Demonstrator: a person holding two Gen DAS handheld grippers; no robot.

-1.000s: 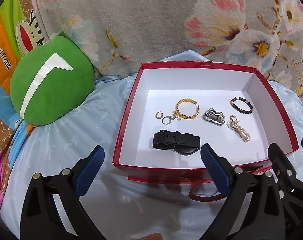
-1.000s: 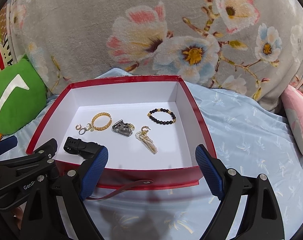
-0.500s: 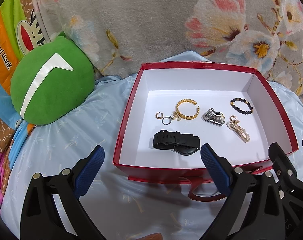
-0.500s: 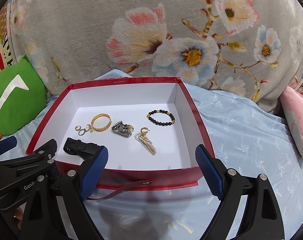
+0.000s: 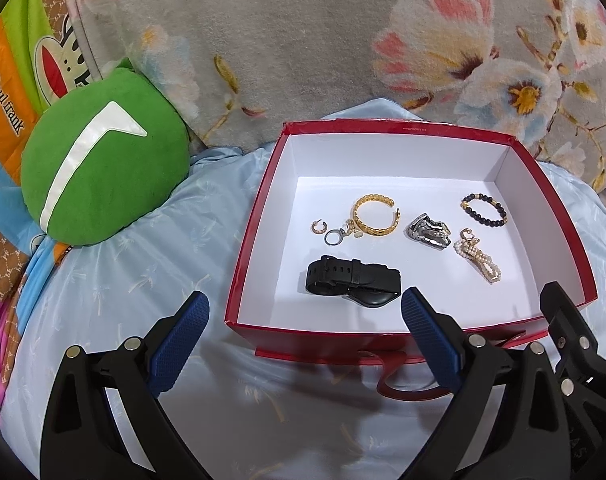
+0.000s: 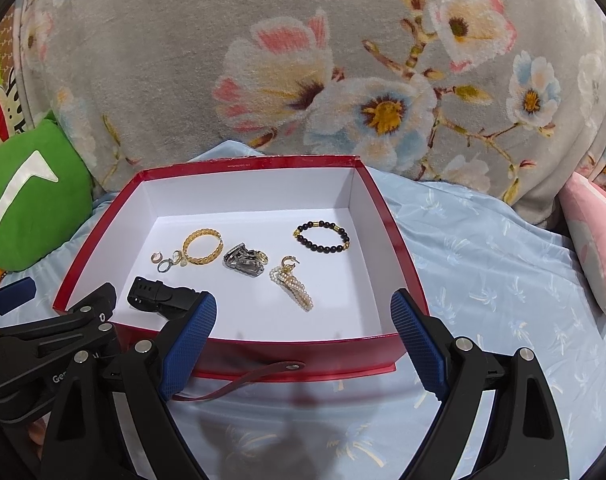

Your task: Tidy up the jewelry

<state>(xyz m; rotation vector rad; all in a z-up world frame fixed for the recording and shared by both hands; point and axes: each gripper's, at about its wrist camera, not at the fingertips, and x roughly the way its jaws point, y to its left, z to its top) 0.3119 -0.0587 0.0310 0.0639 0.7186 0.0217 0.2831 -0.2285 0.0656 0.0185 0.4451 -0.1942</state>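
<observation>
An open red box (image 5: pixel 571 236) (image 6: pixel 399 240) with a white inside lies on the blue sheet. In it lie a gold bangle (image 5: pixel 377 213) (image 6: pixel 202 246), a black bead bracelet (image 5: pixel 484 210) (image 6: pixel 322 237), a silver metal band (image 5: pixel 427 233) (image 6: pixel 244 261), a pearl piece (image 5: pixel 479 258) (image 6: pixel 293 286), small rings (image 5: pixel 334 236) (image 6: pixel 165 262) and a black watch (image 5: pixel 353 279) (image 6: pixel 159 296). My left gripper (image 5: pixel 303 334) is open and empty in front of the box's near left corner. My right gripper (image 6: pixel 303 330) is open and empty before the box's near wall.
A green round cushion (image 5: pixel 103 176) (image 6: pixel 27 196) lies left of the box. A grey flowered blanket (image 5: pixel 323 40) (image 6: pixel 343 80) rises behind it. A pink pillow (image 6: pixel 595 240) lies at the right. A red strap (image 6: pixel 243 380) hangs from the box front.
</observation>
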